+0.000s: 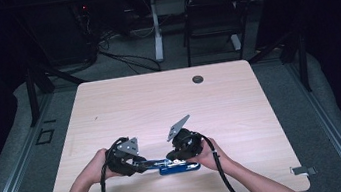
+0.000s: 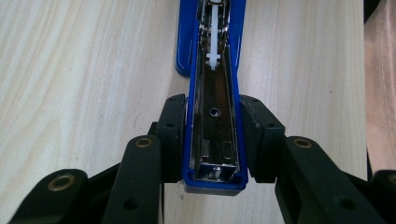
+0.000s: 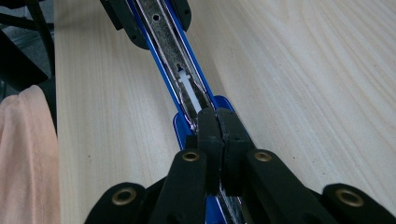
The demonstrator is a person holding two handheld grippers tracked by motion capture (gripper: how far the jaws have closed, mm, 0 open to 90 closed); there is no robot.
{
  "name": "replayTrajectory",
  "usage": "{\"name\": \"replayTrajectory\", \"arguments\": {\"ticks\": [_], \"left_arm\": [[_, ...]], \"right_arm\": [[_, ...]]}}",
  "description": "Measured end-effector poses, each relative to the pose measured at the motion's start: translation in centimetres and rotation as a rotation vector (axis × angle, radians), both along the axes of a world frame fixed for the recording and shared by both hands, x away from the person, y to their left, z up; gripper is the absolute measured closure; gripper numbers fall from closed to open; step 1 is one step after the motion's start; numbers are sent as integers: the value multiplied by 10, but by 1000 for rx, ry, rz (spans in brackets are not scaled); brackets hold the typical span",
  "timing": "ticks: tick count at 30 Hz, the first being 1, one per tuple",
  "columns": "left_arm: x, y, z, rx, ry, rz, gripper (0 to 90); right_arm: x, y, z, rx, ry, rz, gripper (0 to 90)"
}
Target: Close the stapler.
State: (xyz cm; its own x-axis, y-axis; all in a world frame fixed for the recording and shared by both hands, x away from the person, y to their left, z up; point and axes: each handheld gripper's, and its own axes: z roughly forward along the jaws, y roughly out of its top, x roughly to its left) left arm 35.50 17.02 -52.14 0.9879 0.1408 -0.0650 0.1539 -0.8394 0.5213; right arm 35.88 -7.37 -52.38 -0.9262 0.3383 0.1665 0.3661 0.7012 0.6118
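A blue stapler (image 1: 178,167) lies opened flat near the table's front edge, its metal staple channel (image 2: 215,116) facing up. My left gripper (image 2: 214,135) is shut on the channel's front end, a pad on each blue side wall. A white plastic pusher (image 2: 213,58) sits farther along the channel. My right gripper (image 3: 217,128) is shut with its pads pressed together just over the channel, right behind the white pusher (image 3: 189,88). I cannot tell whether anything thin is pinched between them. In the high view, the left gripper (image 1: 140,167) and right gripper (image 1: 177,159) face each other along the stapler.
The light wooden table (image 1: 159,102) has a dark cable hole (image 1: 198,79) near its far edge. A black chair (image 1: 212,14) and a desk leg (image 1: 155,27) stand beyond it. Peach cloth on the person (image 3: 23,154) lies at the table's near edge.
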Motion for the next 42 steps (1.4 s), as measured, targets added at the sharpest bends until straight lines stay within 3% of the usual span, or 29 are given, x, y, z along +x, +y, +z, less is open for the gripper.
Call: {"name": "replayTrajectory", "arguments": {"ticks": [2,9,15,19,24,27,30,32,33,36,38,39,42], "left_arm": [[2,1,0,10,16,-9,636],[1,1,-2,9,5,9,633],[2,2,-5,19,28,21,616],[4,3,-10,54,62,16,572],[6,5,-12,60,65,24,628],[7,5,-13,67,91,13,631],[7,6,-15,69,81,28,627],[8,7,-13,59,90,9,633],[6,7,-12,49,66,16,638],[5,7,-7,21,43,12,643],[4,7,-4,19,49,-6,648],[3,6,-4,8,24,4,649],[2,6,0,-4,17,-5,651]], "right_arm": [[0,1,-1,-7,1,0,896],[-3,8,-9,-14,-5,10,897],[-4,18,-13,-12,-19,31,897],[-4,18,-14,-13,-17,27,897],[-5,18,-15,-12,-10,27,899],[-4,18,-15,-11,-11,27,899],[-4,18,-16,-13,-7,28,900],[-3,17,-16,-14,-5,28,900],[-3,17,-16,-14,-4,29,900],[-4,17,-16,-10,-5,27,900],[-5,18,-15,-7,-7,26,899],[-5,18,-15,-5,-7,27,899],[-5,19,-14,-6,-12,32,899]]}}
